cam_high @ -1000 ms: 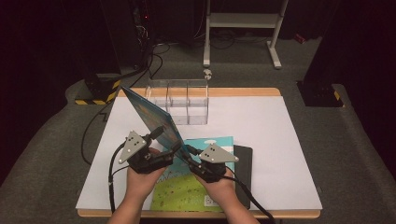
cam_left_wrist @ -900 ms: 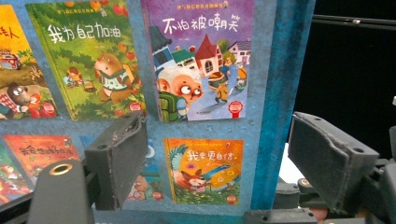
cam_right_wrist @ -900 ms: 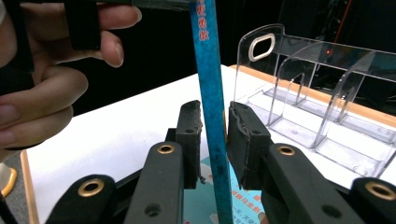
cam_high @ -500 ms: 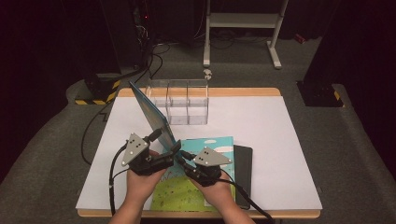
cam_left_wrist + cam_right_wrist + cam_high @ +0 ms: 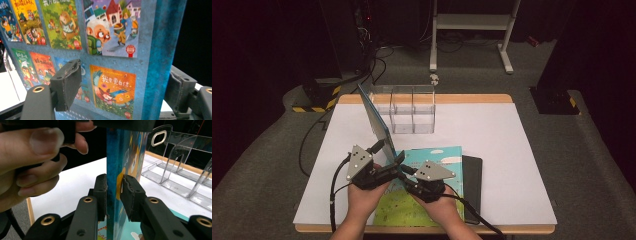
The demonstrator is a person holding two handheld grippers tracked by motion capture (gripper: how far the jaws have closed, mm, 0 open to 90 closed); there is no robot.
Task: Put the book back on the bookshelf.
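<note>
- The thin blue hardcover picture book stands on edge near the front-left part of the white table top. Its long axis runs from the hands at the front up and away toward the back-left corner, with its upper end leaning beside the clear plastic divided rack.
- The right gripper is clamped on the book's lower edge; in the right gripper view both pads press the cover from either side.
- The left gripper has the book between its jaws, which have just been closing. One pad lies against the illustrated cover, but the other sits past the spine with a gap, so no firm grip shows.
- Under the hands lie a flat green-and-teal picture book and a dark slim book, both partly covered.
- The standing book's top is cut off in both gripper views.
</note>
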